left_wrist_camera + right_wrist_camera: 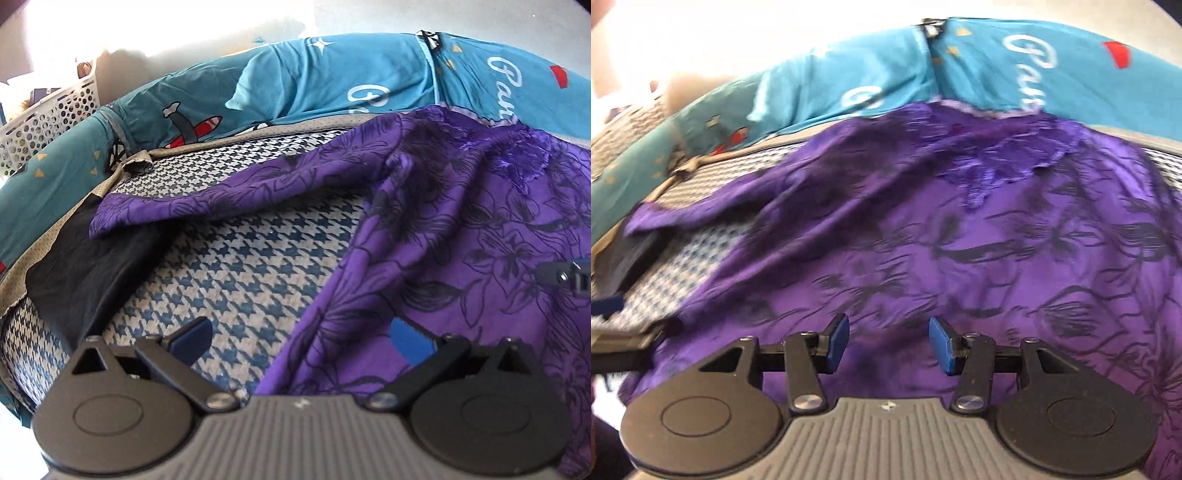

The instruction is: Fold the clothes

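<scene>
My left gripper has its jaws wide apart, nothing between the blue pads; it hangs over the edge where the purple floral garment meets bare houndstooth mat. One pad sits over the mat, the other over purple cloth. Whether the pads touch the fabric I can't tell.

My right gripper has its jaws parted about halfway, nothing pinched between them. It hangs over the middle of the purple floral garment, cloth filling the gap behind the pads. That view is motion-blurred, so contact is unclear.

The garment lies spread on the mat, rumpled, not folded flat. One sleeve stretches out to the left in the left wrist view, its end lying over a dark cloth that sits on the mat's left side. Shiny purple embroidery shows near the garment's far edge, beside a pale scalloped trim.

Behind the mat runs a teal printed sheet with white script lettering, small stars and a red-and-white plane print. A white perforated basket stands far left beyond the sheet, with things inside that I can't make out.

In the right wrist view, part of my left gripper pokes in at the left edge, near the garment's lower left corner. In the left wrist view a bit of the right gripper shows at the right edge over the purple cloth.
</scene>
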A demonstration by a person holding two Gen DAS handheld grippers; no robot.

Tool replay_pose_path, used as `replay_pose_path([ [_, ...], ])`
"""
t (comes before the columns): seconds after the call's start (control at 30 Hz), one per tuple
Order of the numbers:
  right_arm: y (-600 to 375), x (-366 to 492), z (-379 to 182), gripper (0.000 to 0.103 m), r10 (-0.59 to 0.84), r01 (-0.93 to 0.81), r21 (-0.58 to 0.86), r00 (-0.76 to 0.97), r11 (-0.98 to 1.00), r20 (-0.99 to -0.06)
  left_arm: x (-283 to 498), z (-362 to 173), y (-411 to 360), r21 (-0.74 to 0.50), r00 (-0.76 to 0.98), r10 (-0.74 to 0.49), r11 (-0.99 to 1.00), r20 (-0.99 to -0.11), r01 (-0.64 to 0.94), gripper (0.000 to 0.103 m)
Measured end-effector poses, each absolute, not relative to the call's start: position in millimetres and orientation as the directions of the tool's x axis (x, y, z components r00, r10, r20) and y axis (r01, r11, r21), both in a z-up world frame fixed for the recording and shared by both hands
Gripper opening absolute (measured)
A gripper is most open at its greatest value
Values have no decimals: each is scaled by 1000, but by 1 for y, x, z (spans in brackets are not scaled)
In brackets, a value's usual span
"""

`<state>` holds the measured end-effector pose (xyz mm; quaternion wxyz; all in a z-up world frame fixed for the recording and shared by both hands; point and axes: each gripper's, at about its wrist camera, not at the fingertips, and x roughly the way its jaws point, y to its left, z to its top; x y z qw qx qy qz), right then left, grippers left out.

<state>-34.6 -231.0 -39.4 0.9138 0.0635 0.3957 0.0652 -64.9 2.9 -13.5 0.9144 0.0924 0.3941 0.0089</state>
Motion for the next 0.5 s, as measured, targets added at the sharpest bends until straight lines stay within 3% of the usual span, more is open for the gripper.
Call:
replay_pose_path([
  [0.13, -230, -27, -48, 50, 123, -45, 128, 696, 991, -708, -81, -16, 1, 167, 674, 79, 984, -734, 66, 103],
  [0.3, -212, -32, -57, 66, 76, -114, -13, 734, 993, -674, -93, -20, 2, 162, 649, 84, 985, -756, 61, 103],
  [0.5, -214, -41, -60, 68, 87, -131, -17, 750, 991, -656, -97, -32, 1, 176, 608, 106, 983, -787, 57, 103],
])
